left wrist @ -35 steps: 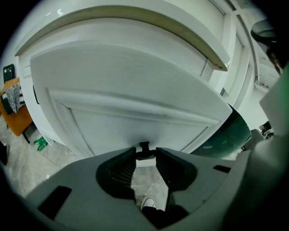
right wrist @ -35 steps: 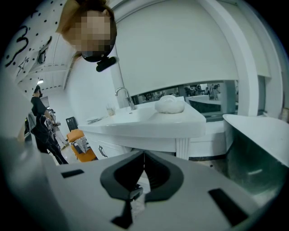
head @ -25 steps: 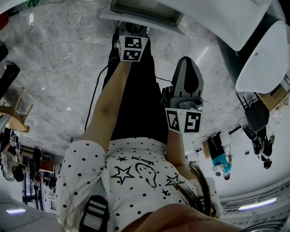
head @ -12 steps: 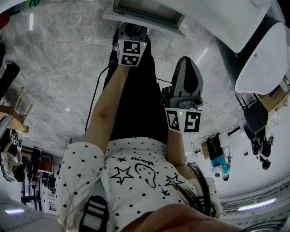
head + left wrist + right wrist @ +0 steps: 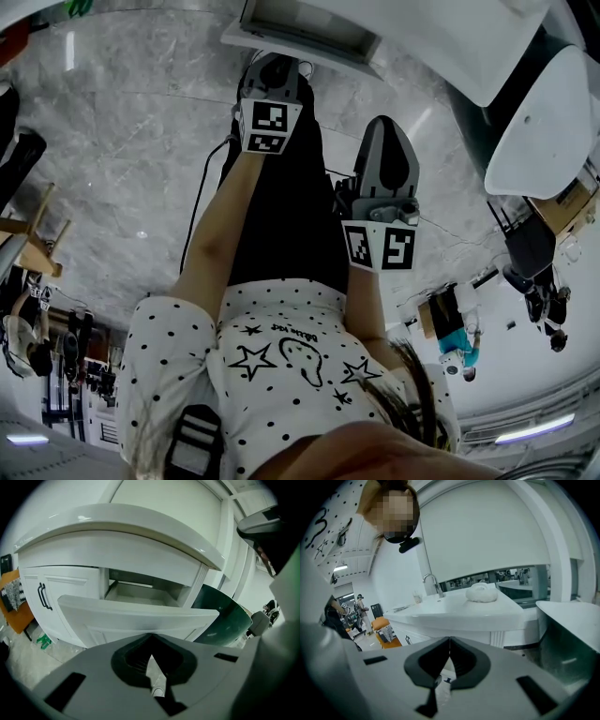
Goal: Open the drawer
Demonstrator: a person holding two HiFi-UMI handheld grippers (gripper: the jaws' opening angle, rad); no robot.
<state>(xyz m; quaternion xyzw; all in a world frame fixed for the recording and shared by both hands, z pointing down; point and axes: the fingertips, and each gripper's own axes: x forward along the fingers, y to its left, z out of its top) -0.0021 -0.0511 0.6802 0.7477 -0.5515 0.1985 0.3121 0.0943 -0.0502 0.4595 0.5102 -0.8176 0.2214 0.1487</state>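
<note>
- The drawer point(image 5: 136, 619) stands pulled out of the white cabinet, just under the front edge of the desk point(image 5: 117, 520). Its open tray shows behind the front panel.
- The left claw point(image 5: 151, 639) points at the drawer's front panel, near it but not touching. Its 2 jaws have just been closing and now meet tip to tip with nothing between them.
- The right claw point(image 5: 449, 641) also has its 2 jaws pressed together and grips nothing. In the head view it sits closer to the person's body than the left claw does.
- The right claw looks across a white desk surface that carries a tap point(image 5: 432, 581) and a rounded white lump point(image 5: 483, 592).
- Left of the drawer is a cabinet door point(image 5: 70, 590) with 1 black handle point(image 5: 43, 596).
- Right of the drawer stands a dark green curved panel point(image 5: 227, 616).
- Below both claws lies a grey marble floor point(image 5: 122, 141).
</note>
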